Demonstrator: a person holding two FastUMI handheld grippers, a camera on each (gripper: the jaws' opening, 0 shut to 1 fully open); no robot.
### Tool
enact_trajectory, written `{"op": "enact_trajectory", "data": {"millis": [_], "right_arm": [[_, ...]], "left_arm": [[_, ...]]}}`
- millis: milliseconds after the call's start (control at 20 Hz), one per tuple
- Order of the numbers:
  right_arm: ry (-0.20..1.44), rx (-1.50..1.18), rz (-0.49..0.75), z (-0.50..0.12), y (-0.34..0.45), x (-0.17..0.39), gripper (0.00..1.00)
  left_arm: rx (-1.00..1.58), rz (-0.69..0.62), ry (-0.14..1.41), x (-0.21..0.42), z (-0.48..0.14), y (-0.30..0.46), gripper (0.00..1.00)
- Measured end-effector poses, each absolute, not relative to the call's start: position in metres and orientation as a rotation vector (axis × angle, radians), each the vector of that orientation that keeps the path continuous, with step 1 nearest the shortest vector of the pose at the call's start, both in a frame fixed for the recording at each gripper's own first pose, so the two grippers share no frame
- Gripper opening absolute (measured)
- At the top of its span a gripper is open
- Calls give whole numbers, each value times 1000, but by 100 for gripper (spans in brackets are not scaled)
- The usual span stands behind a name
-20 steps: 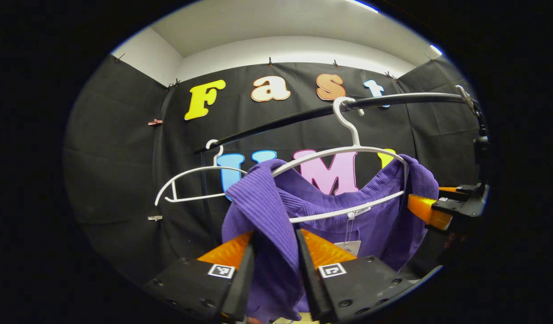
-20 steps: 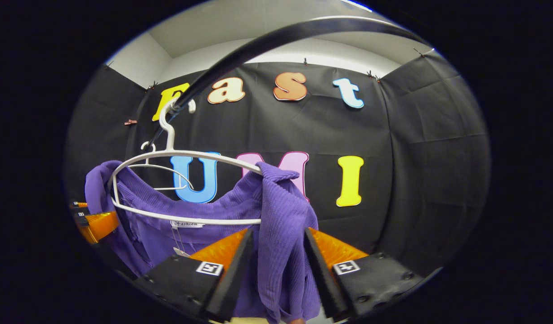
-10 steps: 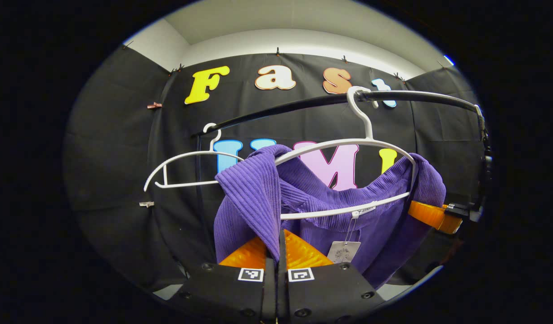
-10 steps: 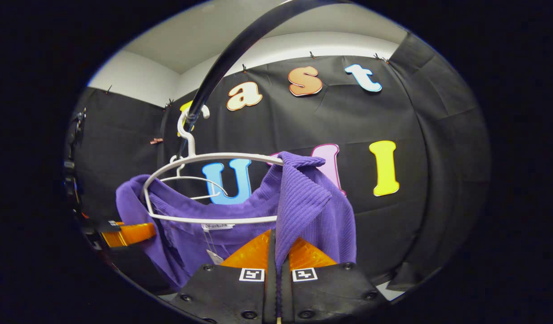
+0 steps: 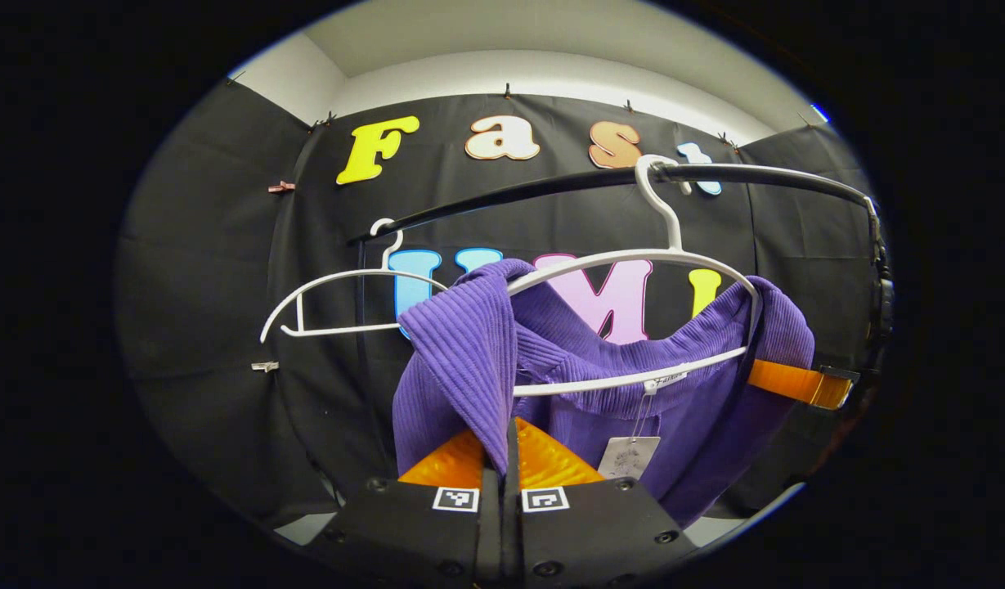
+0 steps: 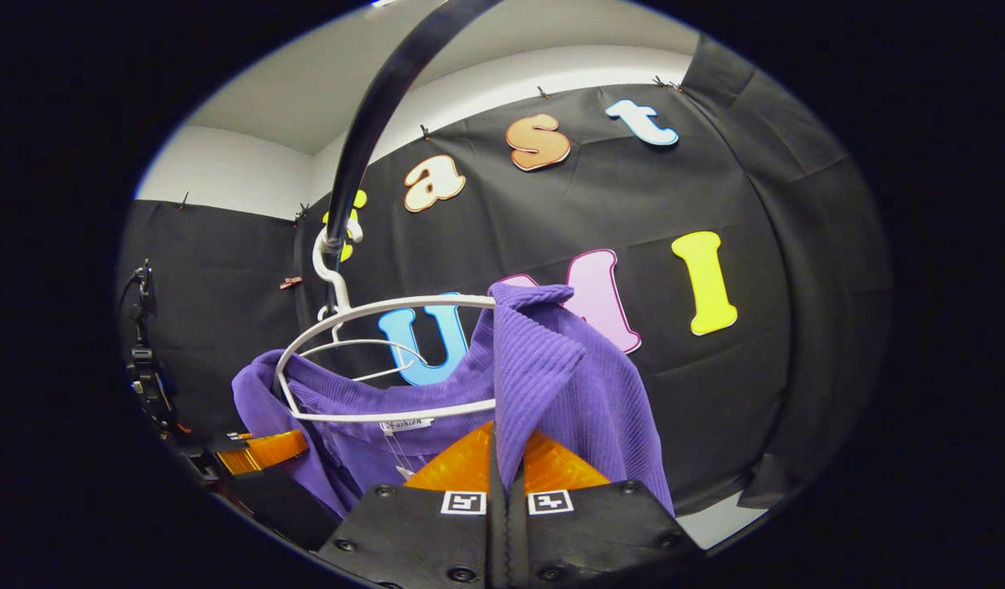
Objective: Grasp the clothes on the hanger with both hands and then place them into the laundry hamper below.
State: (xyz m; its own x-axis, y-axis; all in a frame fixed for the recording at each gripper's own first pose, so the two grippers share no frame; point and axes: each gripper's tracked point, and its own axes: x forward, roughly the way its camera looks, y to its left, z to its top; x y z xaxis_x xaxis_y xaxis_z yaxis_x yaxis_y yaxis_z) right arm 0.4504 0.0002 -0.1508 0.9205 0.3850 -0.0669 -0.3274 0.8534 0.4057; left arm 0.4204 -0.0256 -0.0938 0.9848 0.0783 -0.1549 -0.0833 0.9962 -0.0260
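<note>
A purple ribbed sweater (image 5: pixel 469 352) (image 6: pixel 551 368) hangs on a white hanger (image 5: pixel 633 262) (image 6: pixel 371 311) hooked over a black rail (image 5: pixel 551 188) (image 6: pixel 371 106). My left gripper (image 5: pixel 509 446) is shut on the sweater's near shoulder in the left gripper view. In the right gripper view my right gripper (image 6: pixel 506 450) is shut on the other shoulder. Each view also catches the other gripper (image 5: pixel 796 383) (image 6: pixel 261 450) at the sweater's far shoulder. A paper tag (image 5: pixel 627 456) dangles from the collar.
A second, bare white hanger (image 5: pixel 338 303) (image 6: pixel 363 360) hangs farther along the same rail. A black stand with a clamp (image 6: pixel 146 360) rises at the left edge of the right gripper view. The hamper is out of sight below.
One second ago both grippers stood open around the sweater's shoulders; both have since shut on the fabric. The right gripper has tilted, swinging the hanger and rail in its view.
</note>
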Motion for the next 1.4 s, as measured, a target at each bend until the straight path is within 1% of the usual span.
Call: {"op": "enact_trajectory", "data": {"millis": [50, 100, 150, 250, 350, 400, 450, 650, 900, 950, 1000, 1050, 1100, 1150, 1200, 1400], "right_arm": [[136, 411, 375, -145, -2, 449, 4], [109, 420, 376, -138, -6, 449, 4], [82, 428, 384, -130, -7, 450, 4], [33, 445, 406, -114, -13, 453, 4], [-17, 458, 398, -99, -26, 461, 4], [-32, 449, 386, -96, -35, 463, 4], [-55, 439, 359, -95, -46, 471, 4], [-102, 347, 251, -104, -69, 494, 4], [-114, 391, 172, -120, -97, 522, 4], [-107, 393, 157, -123, -104, 524, 8], [-100, 398, 143, -128, -108, 533, 4], [-93, 410, 123, -135, -115, 542, 4], [-68, 426, 110, -146, -119, 549, 8], [-32, 446, 113, -162, -117, 551, 0], [12, 461, 121, -179, -112, 551, 4], [107, 470, 184, -220, -86, 529, 4]], "left_arm": [[-29, 78, 153, 420, -92, -27, 3], [-26, 81, 147, 419, -89, -26, 5], [-22, 91, 132, 418, -84, -23, 3], [-12, 90, 116, 417, -76, -23, 5], [5, 89, 109, 417, -68, -22, 7], [8, 93, 109, 417, -64, -20, 7], [8, 103, 105, 418, -60, -16, 5], [17, 120, 97, 422, -49, -7, 5], [29, 128, 104, 419, -47, -5, 5], [30, 128, 107, 422, -47, -4, 5], [31, 130, 114, 422, -46, -3, 5], [28, 127, 122, 423, -47, -4, 5], [26, 128, 129, 424, -47, -4, 5], [20, 124, 137, 424, -51, -4, 5], [10, 123, 145, 424, -54, -4, 5], [-3, 141, 164, 424, -67, 10, 5]]}}
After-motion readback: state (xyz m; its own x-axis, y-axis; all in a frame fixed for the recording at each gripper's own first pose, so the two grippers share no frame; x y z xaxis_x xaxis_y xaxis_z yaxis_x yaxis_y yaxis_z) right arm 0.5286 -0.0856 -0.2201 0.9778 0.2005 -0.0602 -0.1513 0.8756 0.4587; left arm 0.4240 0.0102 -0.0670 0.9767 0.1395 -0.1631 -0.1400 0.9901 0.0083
